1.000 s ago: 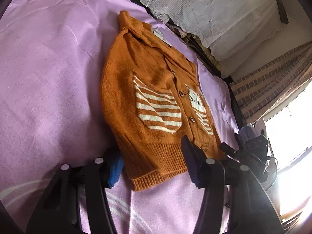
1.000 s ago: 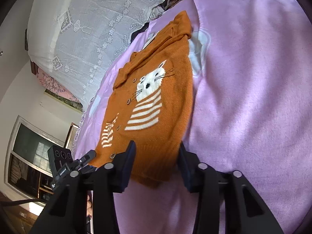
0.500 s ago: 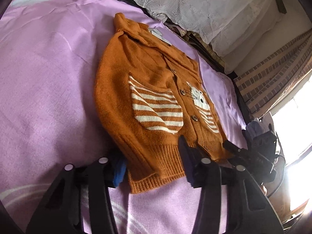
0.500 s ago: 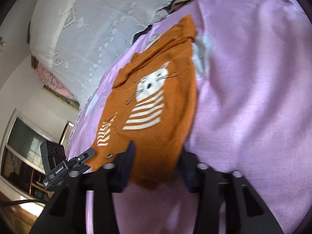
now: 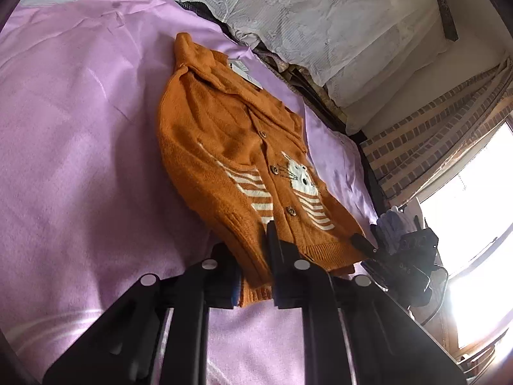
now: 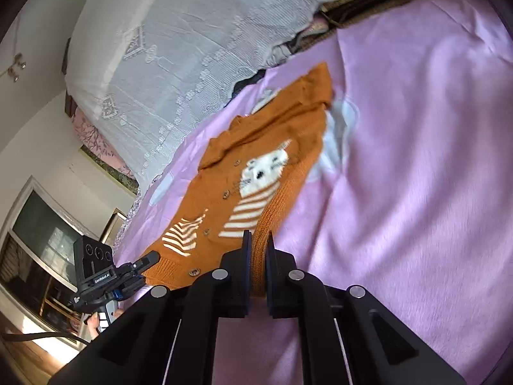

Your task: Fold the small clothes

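An orange knitted cardigan (image 5: 221,141) with a white cat and stripes lies front up on the pink blanket (image 5: 80,134). Its collar points away from me and its ribbed hem is nearest. My left gripper (image 5: 251,256) has its jaws closing, and the pads pinch the hem's left corner, which bunches between them. In the right wrist view the cardigan (image 6: 266,141) shows the same way. There my right gripper (image 6: 258,240) is shut on the hem's right corner, with the knit squeezed between its pads. Each gripper shows in the other's view, at the opposite hem corner.
A white lace-covered pile (image 5: 320,16) lies beyond the collar. A striped curtain (image 5: 433,134) and a bright window stand to the right in the left wrist view. A dark cabinet (image 6: 35,250) is at the left in the right wrist view. Pink blanket (image 6: 416,166) spreads around.
Both grippers went from open around the hem to pinched on it. The hem corners now bunch between the pads and the right corner has lifted a little.
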